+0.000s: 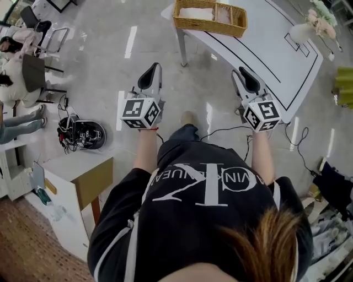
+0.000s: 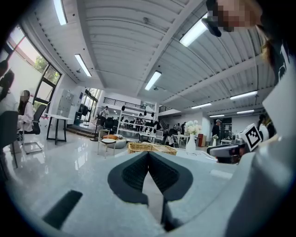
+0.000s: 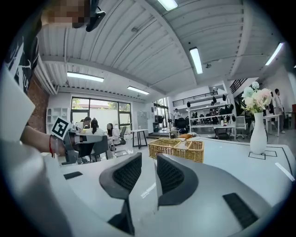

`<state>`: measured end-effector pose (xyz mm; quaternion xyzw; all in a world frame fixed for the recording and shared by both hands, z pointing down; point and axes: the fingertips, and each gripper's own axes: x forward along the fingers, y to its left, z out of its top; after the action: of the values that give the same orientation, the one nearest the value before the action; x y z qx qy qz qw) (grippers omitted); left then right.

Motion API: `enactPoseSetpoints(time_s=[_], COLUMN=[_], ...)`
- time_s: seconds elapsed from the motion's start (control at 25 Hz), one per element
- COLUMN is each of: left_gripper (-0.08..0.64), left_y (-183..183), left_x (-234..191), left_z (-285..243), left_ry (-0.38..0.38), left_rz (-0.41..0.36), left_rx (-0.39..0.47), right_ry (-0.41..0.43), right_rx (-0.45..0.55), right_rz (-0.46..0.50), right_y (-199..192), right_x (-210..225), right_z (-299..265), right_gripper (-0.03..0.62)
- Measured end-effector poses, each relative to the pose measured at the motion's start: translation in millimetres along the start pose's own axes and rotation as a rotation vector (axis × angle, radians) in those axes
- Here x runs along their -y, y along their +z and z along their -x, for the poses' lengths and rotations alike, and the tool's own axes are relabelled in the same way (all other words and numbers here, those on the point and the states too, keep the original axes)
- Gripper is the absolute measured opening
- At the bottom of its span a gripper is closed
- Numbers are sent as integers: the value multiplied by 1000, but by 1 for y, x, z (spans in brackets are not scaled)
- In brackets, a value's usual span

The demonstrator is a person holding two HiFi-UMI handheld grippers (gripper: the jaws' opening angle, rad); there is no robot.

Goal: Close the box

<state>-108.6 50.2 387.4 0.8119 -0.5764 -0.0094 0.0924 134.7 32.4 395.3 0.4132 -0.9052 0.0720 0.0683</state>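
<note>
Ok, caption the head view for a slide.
From above: a person holds the left gripper and right gripper short of a white table bearing a wicker basket.

Glossy floor, wicker, matt plastic
The floor (image 1: pixel 99 66) gleams like polished stone; at twelve o'clock a wicker basket (image 1: pixel 209 16) sits on a smooth matt white table (image 1: pixel 259 49). The left gripper (image 2: pixel 148 155) and right gripper (image 3: pixel 149 159) are matt grey plastic with dark ribbed pads (image 3: pixel 170 176); at eight o'clock, a wood-faced cabinet (image 1: pixel 94 182).
</note>
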Motion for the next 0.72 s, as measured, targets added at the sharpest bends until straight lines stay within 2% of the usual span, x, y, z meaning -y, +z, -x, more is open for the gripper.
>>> enactPoseSetpoints(time_s=[0.36,0.72], left_gripper=[6,8], left_y=[10,9], left_x=[-66,-77], left_z=[-47,-84], left_ry=[-28,-75], left_rz=[17,33], left_rx=[5,-16], right_ry=[-18,-52], right_rx=[6,-22], right_rz=[9,-10], right_y=[18,18], right_x=[0,19], right_z=[-75,-95], right_gripper=[106,106])
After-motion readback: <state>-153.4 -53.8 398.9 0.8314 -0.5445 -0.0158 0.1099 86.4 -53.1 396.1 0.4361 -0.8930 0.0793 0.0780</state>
